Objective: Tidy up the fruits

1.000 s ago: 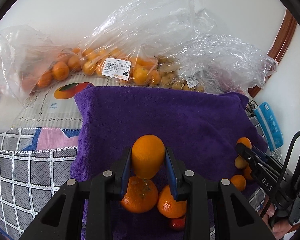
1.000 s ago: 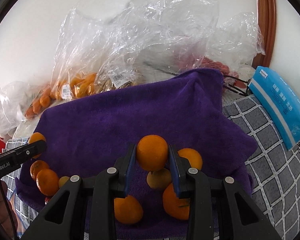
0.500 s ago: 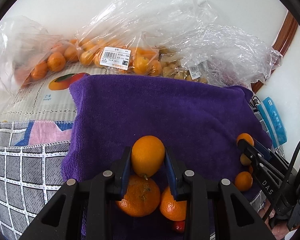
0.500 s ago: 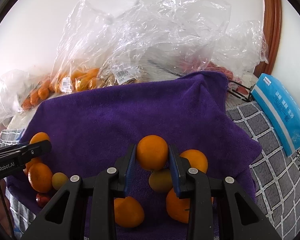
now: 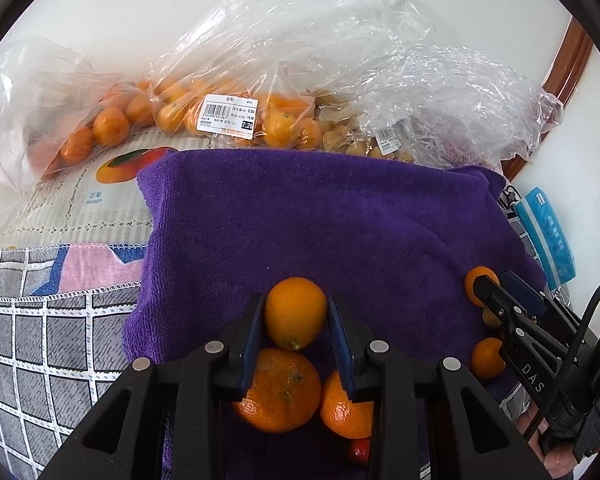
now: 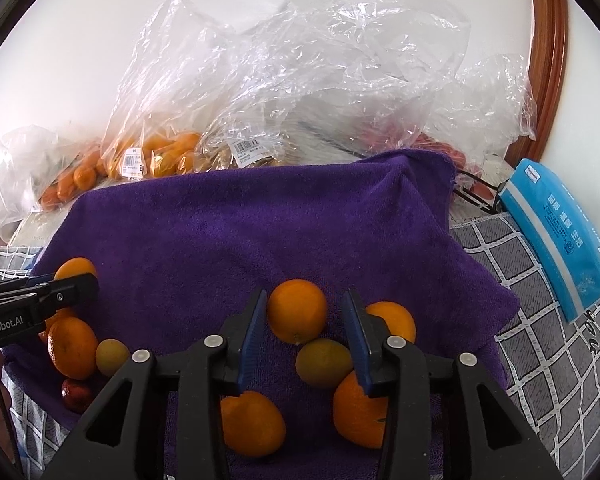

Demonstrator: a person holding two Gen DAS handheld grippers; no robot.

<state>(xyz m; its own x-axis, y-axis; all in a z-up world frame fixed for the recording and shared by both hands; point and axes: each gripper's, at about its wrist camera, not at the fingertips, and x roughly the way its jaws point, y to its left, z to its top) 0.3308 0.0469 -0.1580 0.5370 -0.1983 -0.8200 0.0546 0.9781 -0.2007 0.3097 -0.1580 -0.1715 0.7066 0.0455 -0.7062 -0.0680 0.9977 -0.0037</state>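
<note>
our left gripper point(image 5: 296, 320) clamped on a small orange point(image 5: 295, 312) just above the purple towel point(image 5: 340, 216), our right gripper point(image 6: 305, 324) jaws just been opening, pads now clear of its orange point(image 6: 297, 311) sitting on the towel among loose oranges, bagged fruit point(image 6: 168, 156) behind

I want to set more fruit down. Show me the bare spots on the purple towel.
The purple towel is bare across its middle and far half, up to the plastic bags. The near edge is crowded: one fruit cluster near-right, another near-left.
</note>
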